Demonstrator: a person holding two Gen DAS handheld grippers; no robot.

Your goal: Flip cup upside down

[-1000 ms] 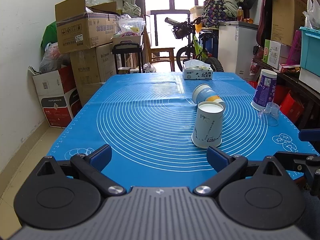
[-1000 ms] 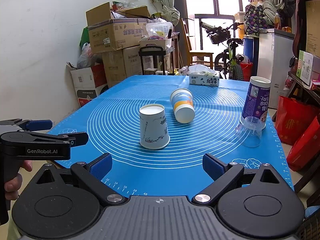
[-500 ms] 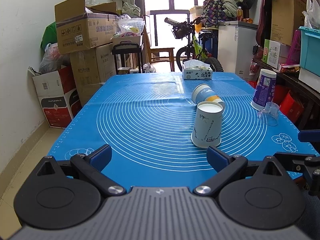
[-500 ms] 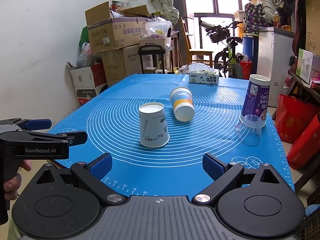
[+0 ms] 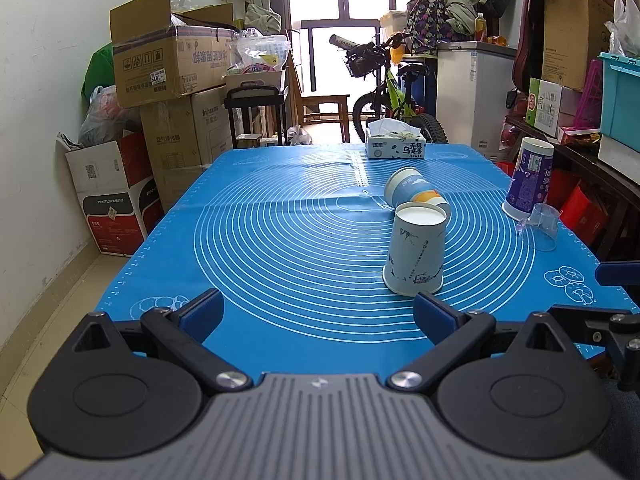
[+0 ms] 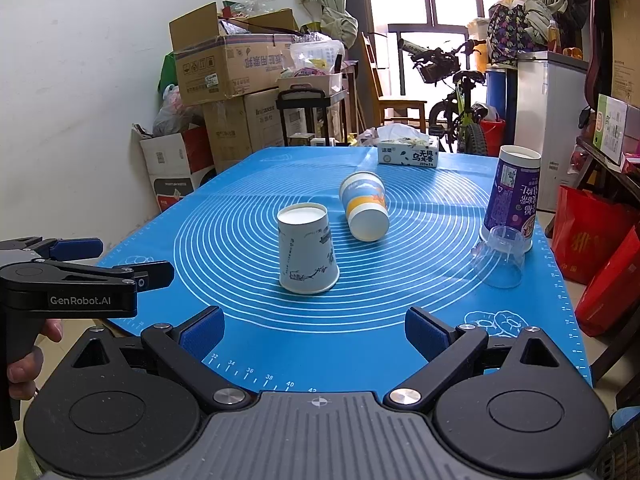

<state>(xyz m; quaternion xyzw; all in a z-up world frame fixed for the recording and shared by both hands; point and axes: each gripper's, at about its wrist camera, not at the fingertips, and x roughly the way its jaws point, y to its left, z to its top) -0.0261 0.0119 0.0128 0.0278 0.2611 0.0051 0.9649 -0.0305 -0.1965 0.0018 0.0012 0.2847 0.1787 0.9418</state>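
A pale blue paper cup (image 5: 414, 250) stands upside down on the blue mat (image 5: 280, 248); it also shows in the right wrist view (image 6: 307, 254). Behind it a blue and orange paper cup (image 5: 416, 195) lies on its side (image 6: 365, 205). A tall purple cup (image 6: 512, 196) stands upside down at the right, with a clear plastic cup (image 6: 499, 256) upside down in front of it. My left gripper (image 5: 318, 314) is open and empty at the near edge, the pale cup just beyond its right finger. My right gripper (image 6: 314, 330) is open and empty, short of the pale cup.
A tissue box (image 5: 395, 145) sits at the mat's far end. Cardboard boxes (image 5: 168, 64) are stacked along the left wall. A bicycle (image 5: 384, 92), a white cabinet (image 5: 472, 92) and shelves with red bags (image 6: 592, 240) stand behind and to the right.
The right gripper has drifted slightly; the cups have not moved. Both grippers stay open and empty.
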